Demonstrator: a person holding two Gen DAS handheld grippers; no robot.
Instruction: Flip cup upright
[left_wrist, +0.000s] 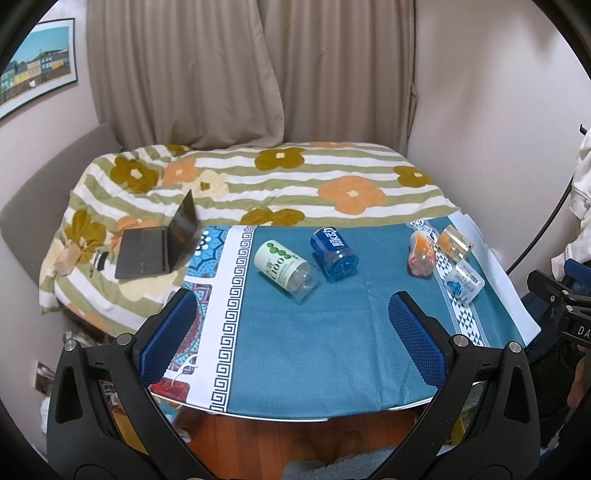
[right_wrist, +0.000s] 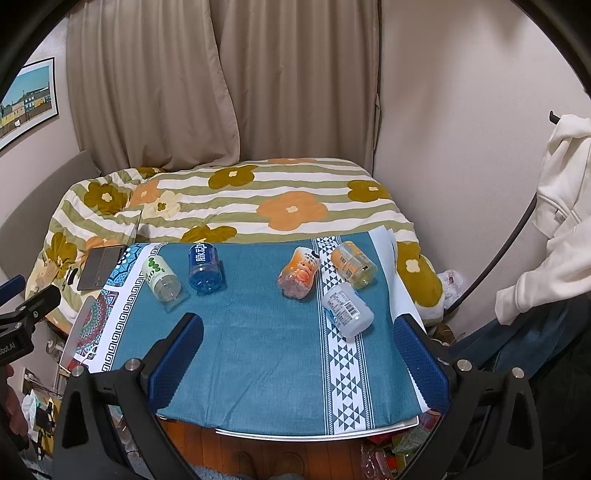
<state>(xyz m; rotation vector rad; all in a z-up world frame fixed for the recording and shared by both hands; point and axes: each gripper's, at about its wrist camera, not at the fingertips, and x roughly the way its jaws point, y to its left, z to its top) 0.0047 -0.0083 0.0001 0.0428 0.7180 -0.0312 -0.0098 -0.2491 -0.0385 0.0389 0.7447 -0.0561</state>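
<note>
Several cut-bottle cups lie on their sides on the blue cloth table (left_wrist: 314, 350): a white-green cup (left_wrist: 283, 267) (right_wrist: 161, 275), a blue cup (left_wrist: 334, 251) (right_wrist: 204, 268), an orange cup (left_wrist: 422, 253) (right_wrist: 300, 274), a yellow-clear cup (left_wrist: 455, 243) (right_wrist: 354, 264) and a white-blue cup (left_wrist: 463, 280) (right_wrist: 347, 309). My left gripper (left_wrist: 291, 306) is open and empty above the near table edge. My right gripper (right_wrist: 299, 326) is open and empty, its right finger close to the white-blue cup.
A laptop (left_wrist: 157, 242) stands open on the flowered quilt (left_wrist: 280, 181) behind the table. A white garment (right_wrist: 557, 206) hangs at the right. Wooden floor (left_wrist: 295, 435) and clutter lie below the table's near edge. The other gripper's body (left_wrist: 561, 306) shows at the right.
</note>
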